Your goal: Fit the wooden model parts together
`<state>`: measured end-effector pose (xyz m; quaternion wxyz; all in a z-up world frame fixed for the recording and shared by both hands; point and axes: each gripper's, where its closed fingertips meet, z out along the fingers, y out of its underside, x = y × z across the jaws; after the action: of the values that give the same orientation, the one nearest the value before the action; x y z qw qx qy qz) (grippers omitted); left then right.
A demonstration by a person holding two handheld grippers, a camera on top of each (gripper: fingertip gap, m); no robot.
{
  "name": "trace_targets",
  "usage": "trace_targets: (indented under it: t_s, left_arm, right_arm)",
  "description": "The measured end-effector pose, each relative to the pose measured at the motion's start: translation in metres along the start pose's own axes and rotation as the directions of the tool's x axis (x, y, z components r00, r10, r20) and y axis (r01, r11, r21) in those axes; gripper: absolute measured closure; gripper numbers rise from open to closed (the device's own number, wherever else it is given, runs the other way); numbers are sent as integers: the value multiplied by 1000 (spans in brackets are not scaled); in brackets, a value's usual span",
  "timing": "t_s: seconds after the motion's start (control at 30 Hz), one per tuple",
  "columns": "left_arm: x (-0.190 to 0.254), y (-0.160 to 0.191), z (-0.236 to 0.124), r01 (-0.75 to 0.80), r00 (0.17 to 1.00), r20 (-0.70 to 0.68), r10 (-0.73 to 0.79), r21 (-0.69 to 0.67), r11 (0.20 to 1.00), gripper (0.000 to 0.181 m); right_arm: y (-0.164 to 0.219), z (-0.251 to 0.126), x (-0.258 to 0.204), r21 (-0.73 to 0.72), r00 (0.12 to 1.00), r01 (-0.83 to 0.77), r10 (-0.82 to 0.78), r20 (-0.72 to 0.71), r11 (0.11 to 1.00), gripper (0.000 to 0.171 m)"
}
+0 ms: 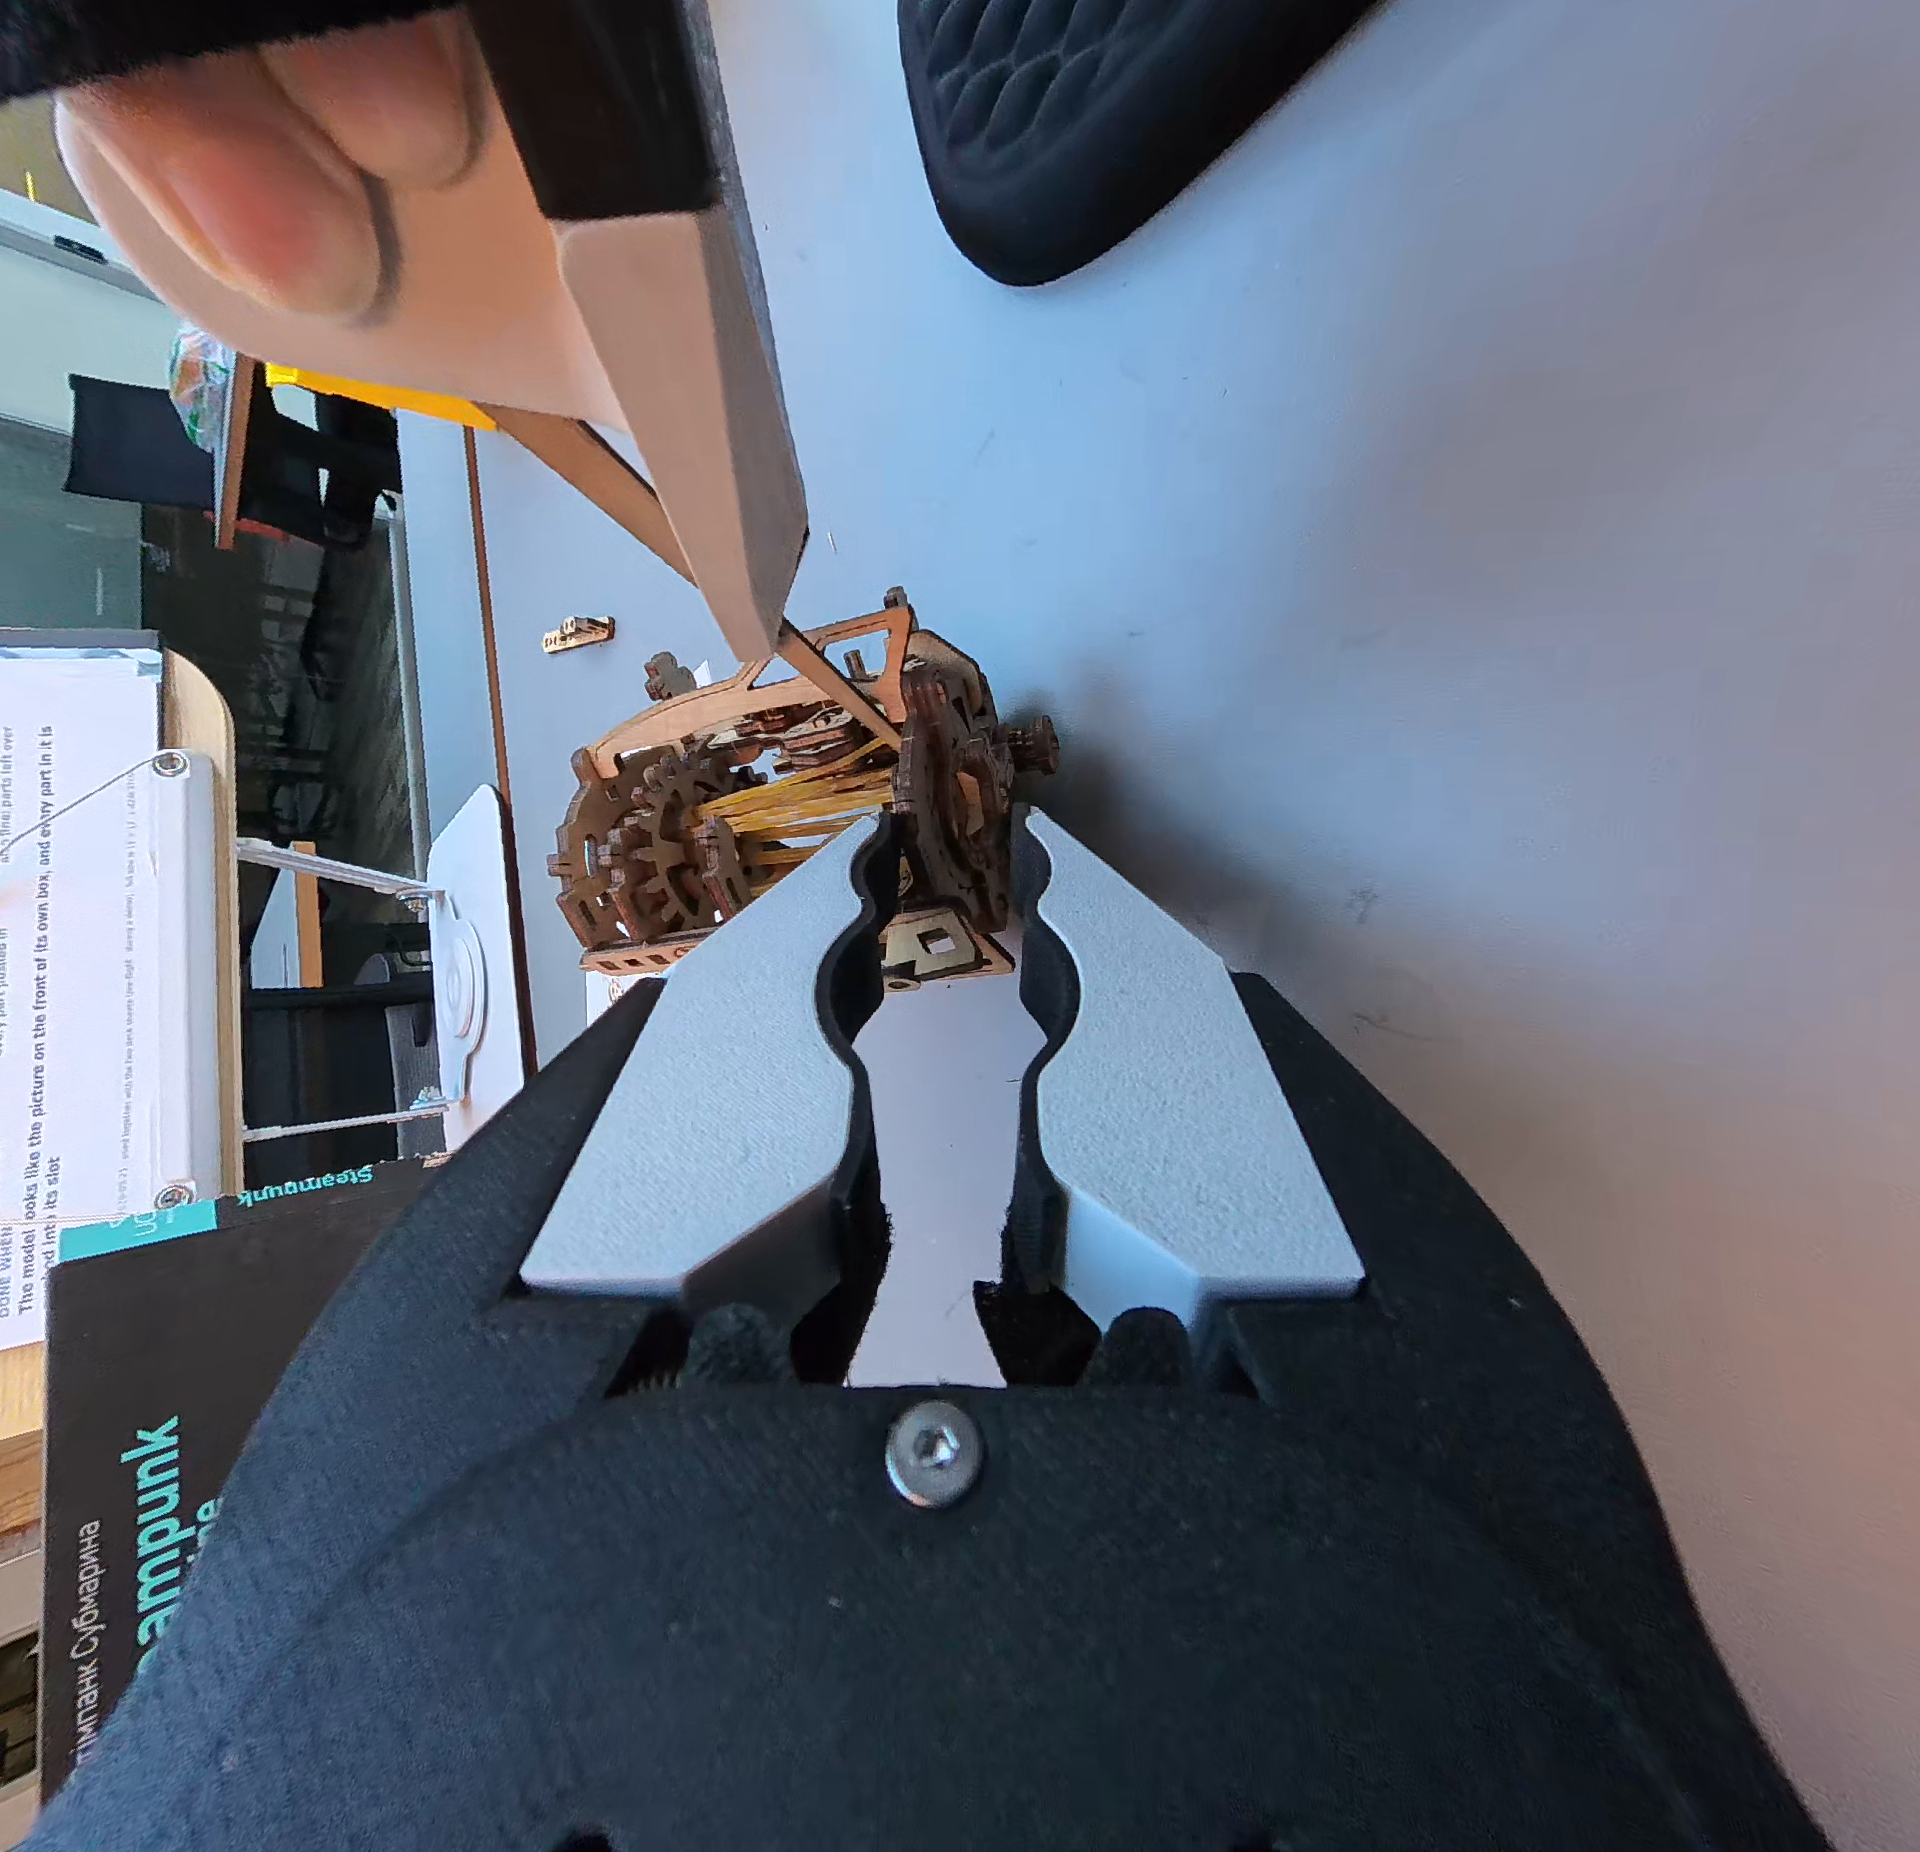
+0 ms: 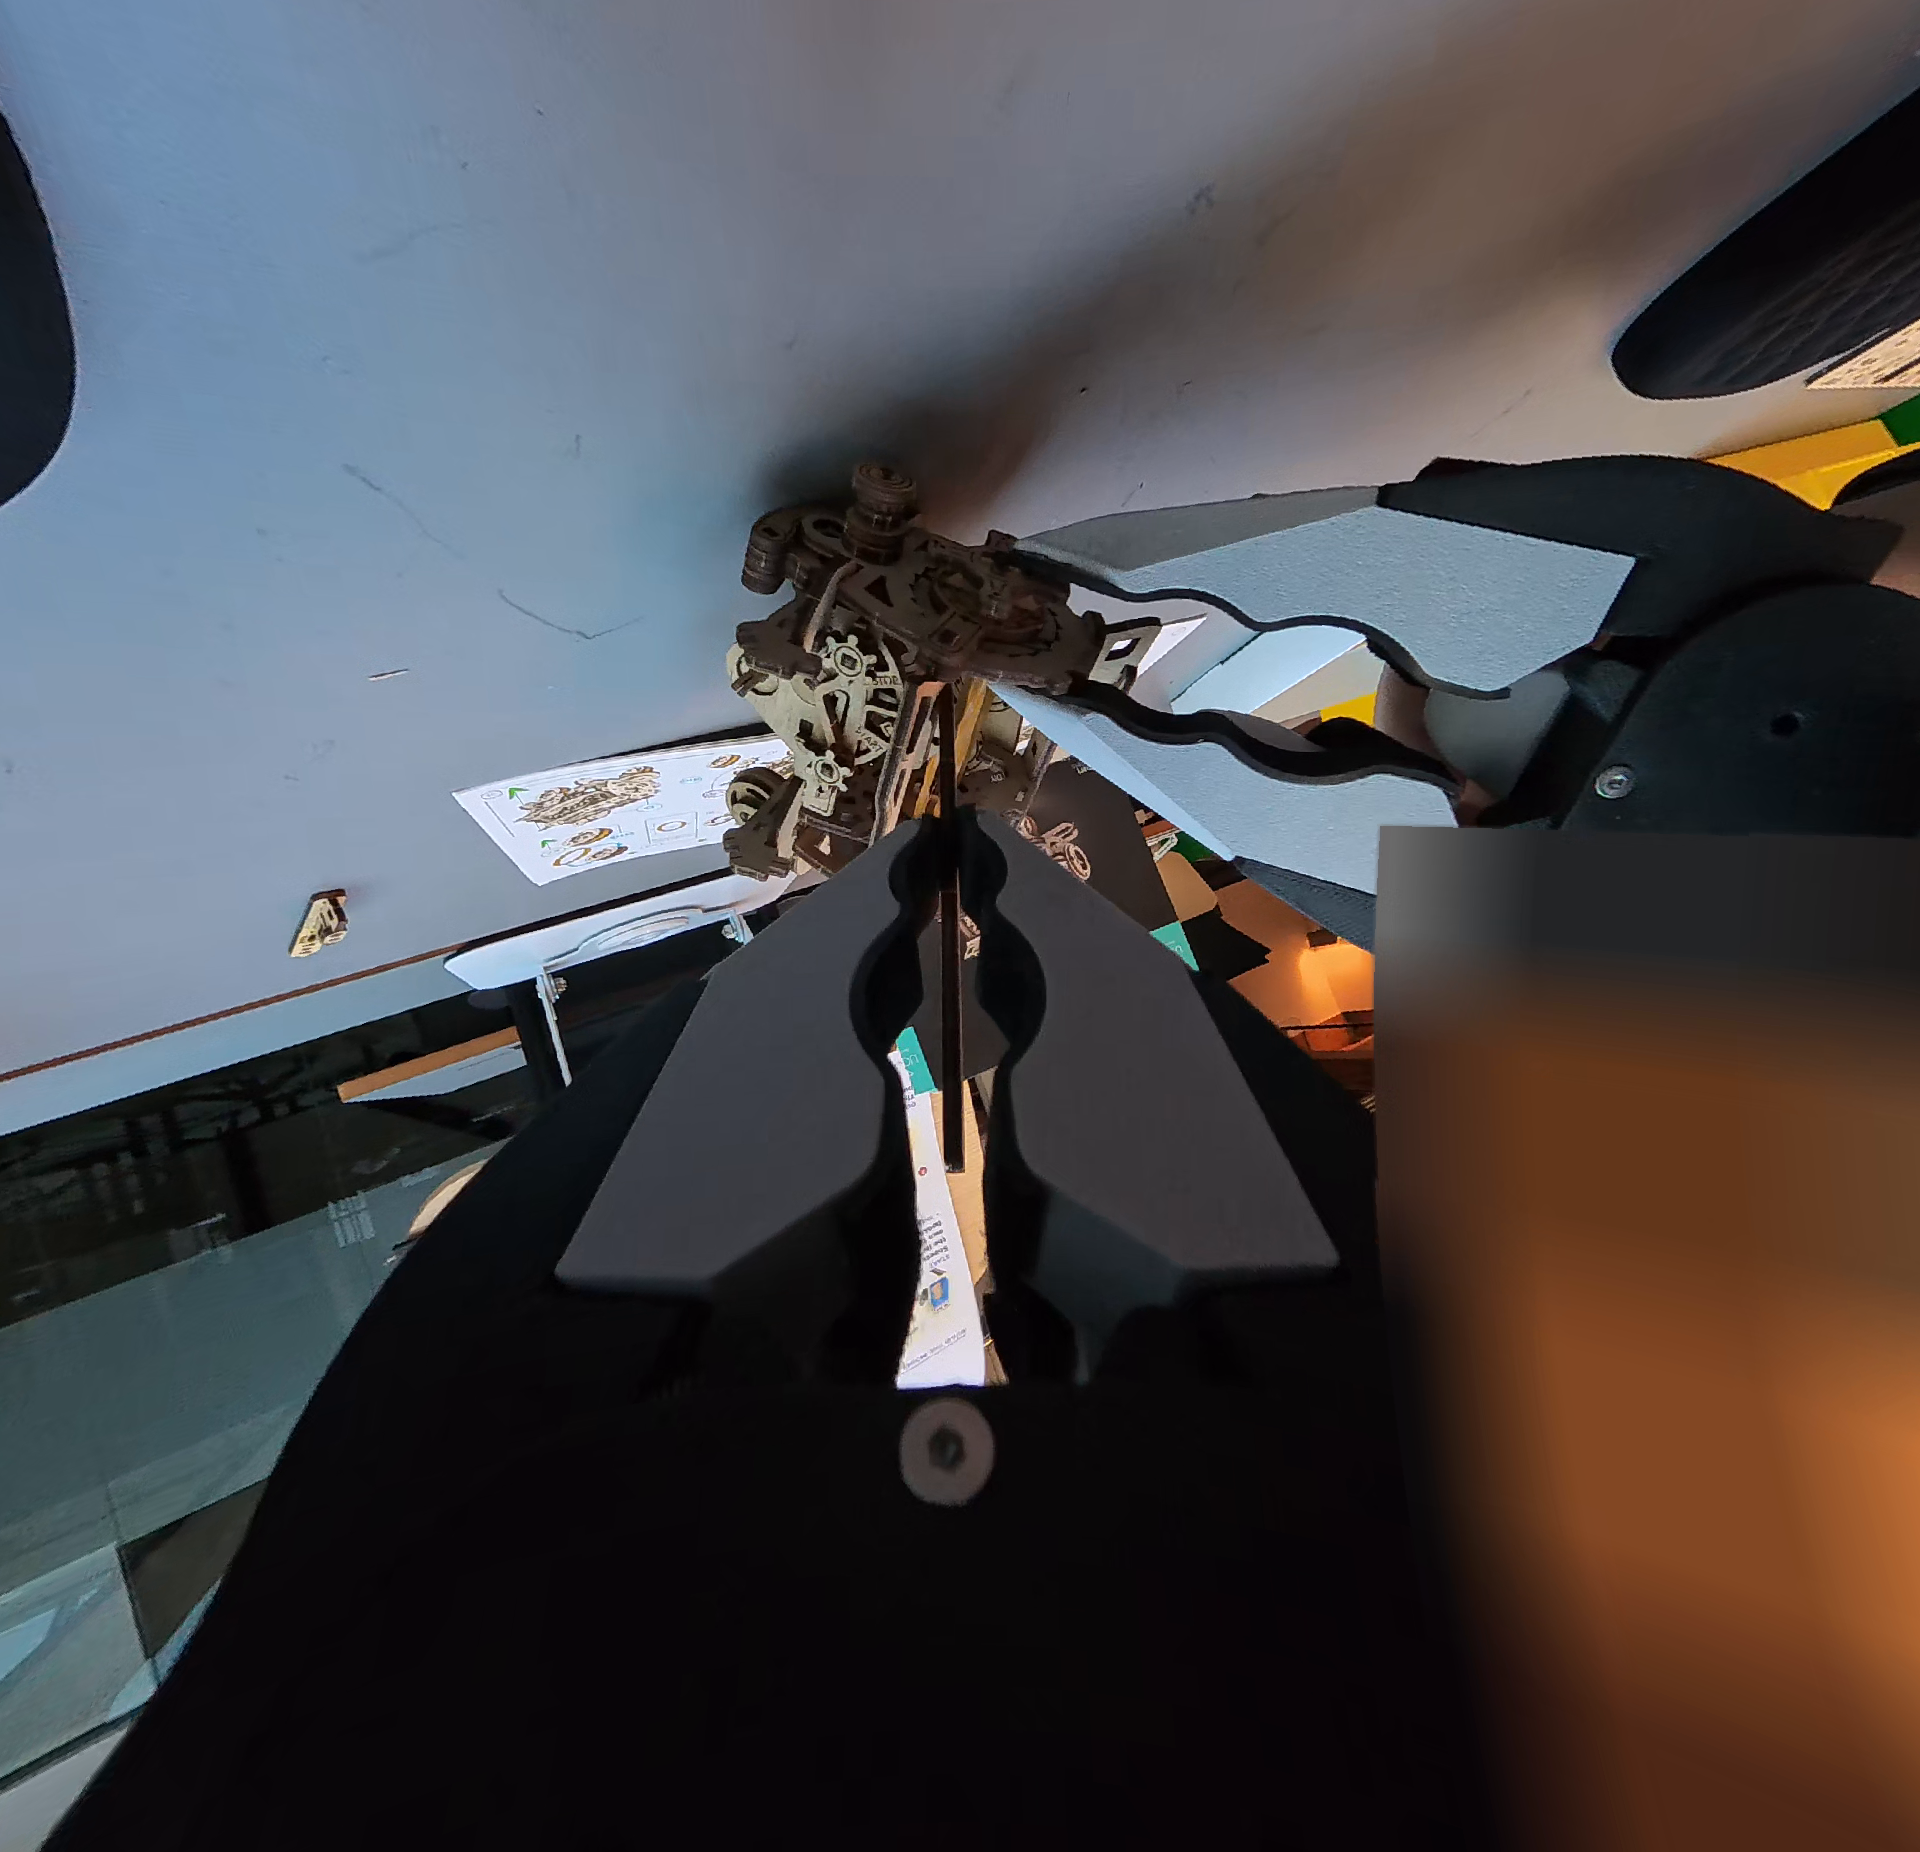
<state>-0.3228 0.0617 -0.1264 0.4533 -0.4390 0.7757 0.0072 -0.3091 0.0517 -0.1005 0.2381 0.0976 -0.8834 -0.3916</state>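
The wooden gear model (image 1: 790,815), with dark cogs and yellow rubber bands, rests on the white table (image 1: 1455,607). My left gripper (image 1: 956,826) is shut on its dark end plate. My right gripper (image 1: 774,618) comes in from the upper left, shut on a thin flat wooden part (image 1: 831,685) whose tip pokes into the model's top frame. In the right wrist view the part (image 2: 948,971) shows edge-on as a dark strip between my right gripper's (image 2: 943,836) closed tips, reaching to the model (image 2: 862,659). My left gripper (image 2: 1008,623) clamps the model from the right.
A black honeycomb pad (image 1: 1091,88) lies beyond the model. A small loose wooden piece (image 1: 578,634) lies on the table, also seen in the right wrist view (image 2: 318,924). An instruction sheet (image 2: 613,805), a black and teal box (image 1: 156,1490) and a paper on a stand (image 1: 73,971) sit nearby. Less than 4 cm separates the two grippers' tips.
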Motion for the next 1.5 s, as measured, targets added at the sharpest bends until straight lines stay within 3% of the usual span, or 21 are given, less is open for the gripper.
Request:
trace_targets:
  t_s: [0.93,1.3,1.5]
  left_arm:
    - [-4,-5,4,96,995,31,-96,-10,995,162]
    - [-7,-8,5,57,995,81,-55,-23,998,159]
    - [-2,-12,5,-60,996,69,61,-16,998,160]
  right_arm:
    - [15,9,-4,-43,1000,-1,1,-1,999,170]
    - [15,5,-5,-61,998,-59,60,13,996,170]
    - [15,6,-5,-57,997,-71,71,6,996,169]
